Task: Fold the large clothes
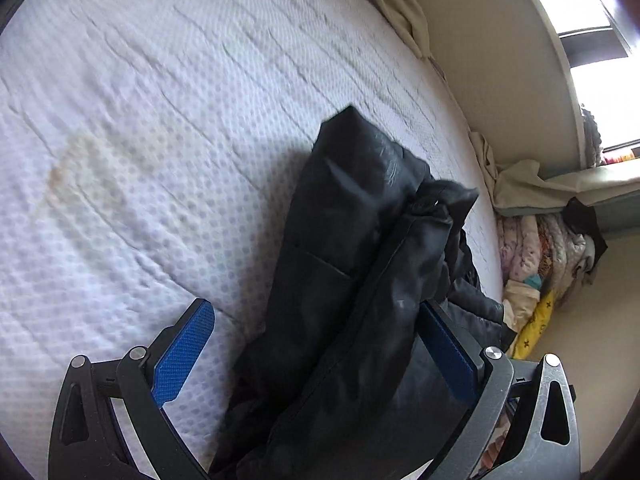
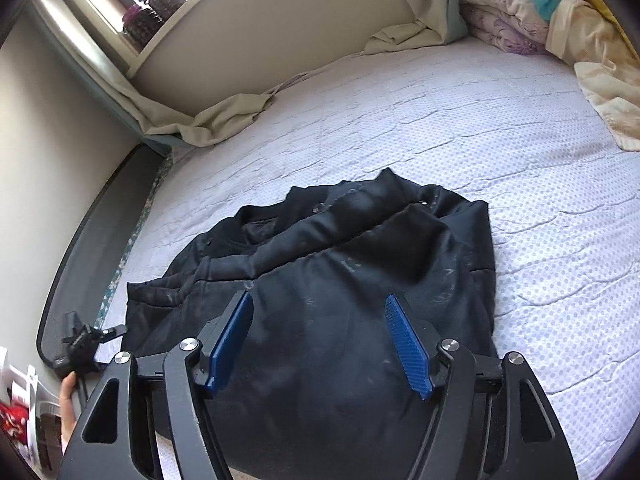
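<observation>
Left gripper (image 1: 316,344): spread wide, black jacket (image 1: 360,280) bunched between its fingers, not pinched.
Right gripper (image 2: 320,344): spread, directly above the jacket (image 2: 320,280).
Long axis: judged running forward from the left tongs.

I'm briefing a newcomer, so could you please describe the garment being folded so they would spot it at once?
Look at the white quilted mattress filling the room. On its near side lies a black jacket, partly folded. It is the only dark item; the bedding piled at the far corner is pale and floral.

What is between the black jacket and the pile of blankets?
Only bare white mattress lies between the black jacket and the blanket pile, seen from the right wrist view.
</observation>
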Demonstrator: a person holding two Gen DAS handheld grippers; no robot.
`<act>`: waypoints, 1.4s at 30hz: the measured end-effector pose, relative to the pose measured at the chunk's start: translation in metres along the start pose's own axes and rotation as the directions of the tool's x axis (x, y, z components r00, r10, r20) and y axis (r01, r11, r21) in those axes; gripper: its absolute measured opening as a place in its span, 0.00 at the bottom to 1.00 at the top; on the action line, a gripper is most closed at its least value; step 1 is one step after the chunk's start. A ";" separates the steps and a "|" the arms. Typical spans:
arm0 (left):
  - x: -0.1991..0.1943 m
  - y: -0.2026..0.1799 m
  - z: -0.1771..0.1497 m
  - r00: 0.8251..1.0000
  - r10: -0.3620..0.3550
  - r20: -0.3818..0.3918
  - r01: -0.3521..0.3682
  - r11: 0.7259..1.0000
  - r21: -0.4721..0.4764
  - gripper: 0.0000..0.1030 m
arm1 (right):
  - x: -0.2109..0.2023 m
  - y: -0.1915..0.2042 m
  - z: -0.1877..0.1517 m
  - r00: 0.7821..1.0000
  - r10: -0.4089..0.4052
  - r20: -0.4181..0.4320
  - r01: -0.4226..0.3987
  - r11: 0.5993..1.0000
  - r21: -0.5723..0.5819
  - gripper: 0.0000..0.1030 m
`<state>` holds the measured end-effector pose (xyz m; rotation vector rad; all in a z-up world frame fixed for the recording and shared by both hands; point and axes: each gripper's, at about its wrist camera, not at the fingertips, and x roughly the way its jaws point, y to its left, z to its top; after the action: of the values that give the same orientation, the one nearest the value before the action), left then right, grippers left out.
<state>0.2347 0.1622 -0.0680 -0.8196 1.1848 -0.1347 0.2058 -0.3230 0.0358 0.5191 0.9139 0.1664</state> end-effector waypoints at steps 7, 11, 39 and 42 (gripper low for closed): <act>0.024 -0.002 -0.006 0.998 -0.056 0.005 0.056 0.998 0.036 1.00 | -0.001 0.007 -0.002 1.000 0.022 -0.007 -0.023 1.000 -0.015 0.65; 0.029 -0.010 -0.012 0.997 -0.074 -0.019 0.076 0.992 0.096 1.00 | 0.000 0.009 -0.002 0.999 0.029 -0.012 -0.030 0.999 -0.018 0.65; 0.020 -0.029 -0.023 0.980 -0.195 -0.047 0.199 0.976 0.093 0.41 | 0.028 0.103 -0.041 0.998 -0.070 0.002 0.063 0.884 -0.464 0.29; 0.014 -0.035 -0.024 0.978 -0.205 -0.051 0.209 0.972 0.111 0.39 | 0.038 0.107 -0.044 0.996 -0.089 -0.001 0.077 0.866 -0.495 0.23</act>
<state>0.2309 0.1190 -0.0596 -0.8399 1.1149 -0.3889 0.2022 -0.2011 0.0403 -0.0018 0.8740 0.3195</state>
